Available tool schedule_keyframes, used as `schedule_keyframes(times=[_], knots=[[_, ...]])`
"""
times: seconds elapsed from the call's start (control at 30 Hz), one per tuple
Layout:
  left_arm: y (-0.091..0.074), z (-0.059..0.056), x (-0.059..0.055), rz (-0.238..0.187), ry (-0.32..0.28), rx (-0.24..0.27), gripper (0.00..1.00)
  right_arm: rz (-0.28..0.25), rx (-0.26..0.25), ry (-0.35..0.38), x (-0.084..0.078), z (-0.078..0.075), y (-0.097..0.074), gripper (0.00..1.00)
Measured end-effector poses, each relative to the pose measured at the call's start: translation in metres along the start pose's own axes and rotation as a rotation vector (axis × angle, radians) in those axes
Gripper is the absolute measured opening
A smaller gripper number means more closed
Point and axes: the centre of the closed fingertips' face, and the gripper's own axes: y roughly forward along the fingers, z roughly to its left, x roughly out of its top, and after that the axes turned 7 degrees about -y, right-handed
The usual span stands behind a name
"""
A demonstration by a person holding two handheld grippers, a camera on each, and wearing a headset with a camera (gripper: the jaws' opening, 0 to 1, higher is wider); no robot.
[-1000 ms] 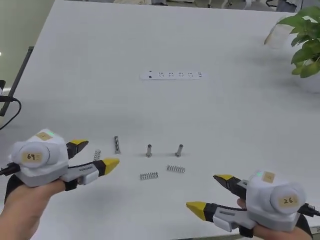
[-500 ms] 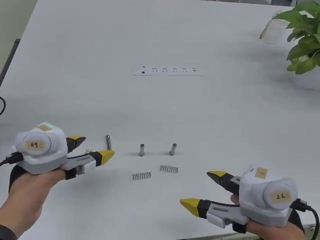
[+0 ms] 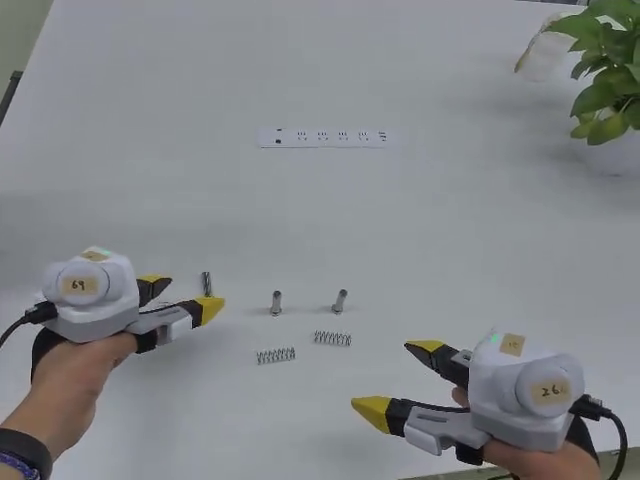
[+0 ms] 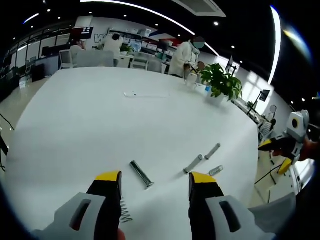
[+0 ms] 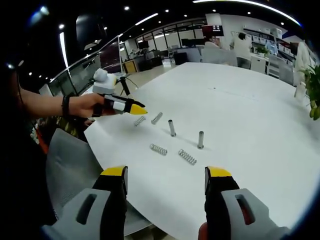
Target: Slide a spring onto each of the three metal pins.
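Note:
Two metal pins stand upright on the white table (image 3: 450,230), one (image 3: 276,302) left of the other (image 3: 339,300). A third pin (image 3: 206,283) lies flat at the left. Two springs (image 3: 275,355) (image 3: 332,339) lie just in front of the upright pins. My left gripper (image 3: 183,296) is open, its jaws on either side of the lying pin's (image 4: 141,173) near end. A third spring (image 4: 125,212) lies by its left jaw. My right gripper (image 3: 398,378) is open and holds nothing, low near the table's front edge, facing the springs (image 5: 158,149) (image 5: 187,156).
A white power strip (image 3: 322,137) lies further back on the table. A potted plant (image 3: 605,70) and a clear container (image 3: 545,55) stand at the far right corner. The table's near edge runs just below both hands.
The head camera has shifted. My left gripper has eased forward over the third spring, towards the lying pin. Both grippers stay open and the pins and springs have not moved.

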Motion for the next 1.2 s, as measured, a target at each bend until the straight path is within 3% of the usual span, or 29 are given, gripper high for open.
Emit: schedule_keyframes(times=[0.23,0.7,0.77,0.8,0.9,0.97,1.07,1.2], knots=[[0.013,0.008,-0.004,0.012,-0.026,0.021,0.42,0.011,-0.002,0.007,-0.004,-0.003,-0.001,0.61],[0.031,0.024,0.006,0.005,-0.088,0.065,0.29,0.016,-0.006,0.016,-0.006,-0.007,0.0,0.6],[0.033,0.027,0.006,0.009,-0.099,0.078,0.26,0.016,-0.006,0.018,-0.007,-0.007,0.0,0.6],[0.035,0.03,0.001,0.047,-0.083,0.092,0.25,0.016,-0.006,0.018,-0.007,-0.007,0.0,0.6],[0.043,0.026,0.005,0.052,-0.048,0.085,0.24,0.019,-0.006,0.021,-0.009,-0.008,-0.001,0.6],[0.049,0.025,0.01,0.029,-0.069,0.078,0.23,0.021,-0.008,0.023,-0.01,-0.009,-0.001,0.6],[0.055,0.029,0.006,0.051,-0.087,0.105,0.21,0.021,-0.011,0.029,-0.011,-0.009,-0.003,0.6],[0.06,0.027,0.003,0.058,-0.092,0.099,0.21,0.02,-0.019,0.035,-0.012,-0.012,-0.005,0.6]])
